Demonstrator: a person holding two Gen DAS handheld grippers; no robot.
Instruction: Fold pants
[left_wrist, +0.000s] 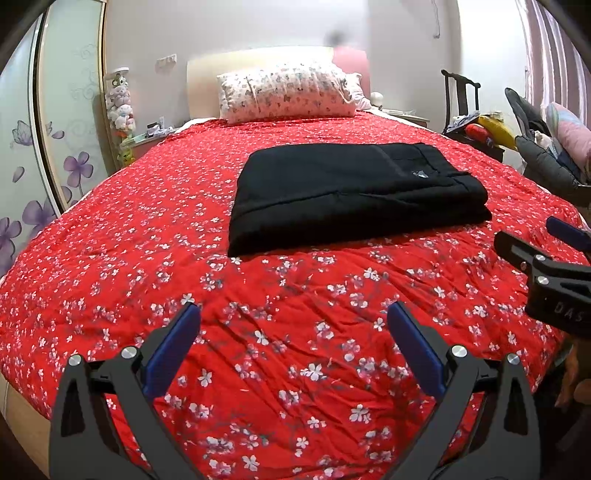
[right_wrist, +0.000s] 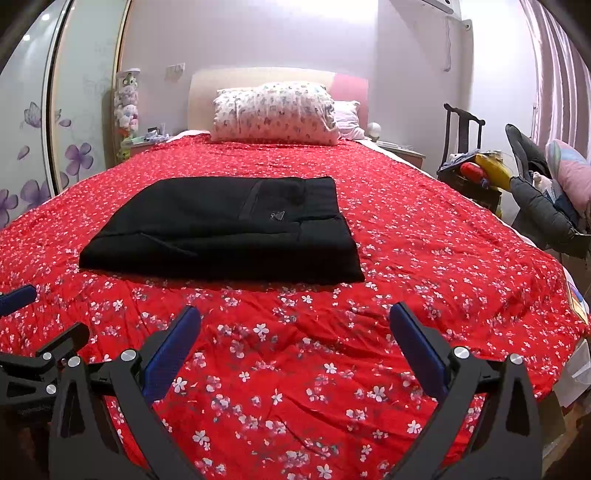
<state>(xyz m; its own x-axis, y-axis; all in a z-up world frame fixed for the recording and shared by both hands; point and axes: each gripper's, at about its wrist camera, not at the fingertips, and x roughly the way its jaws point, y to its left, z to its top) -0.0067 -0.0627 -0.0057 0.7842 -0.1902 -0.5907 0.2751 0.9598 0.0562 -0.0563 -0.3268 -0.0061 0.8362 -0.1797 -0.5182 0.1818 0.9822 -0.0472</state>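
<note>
On red floral bedspread (left_wrist: 295, 332) | black pants (left_wrist: 354, 192) folded, mid-bed | left gripper (left_wrist: 293, 325), right gripper (right_wrist: 295, 326) near, jaws spread, empty

A patterned pillow (right_wrist: 275, 112) tops the red floral bedspread (right_wrist: 424, 258).

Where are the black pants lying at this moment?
The folded black pants lie mid-bed on the red floral bedspread, between the pillow and both open hand-held grippers, touched by neither.
</note>
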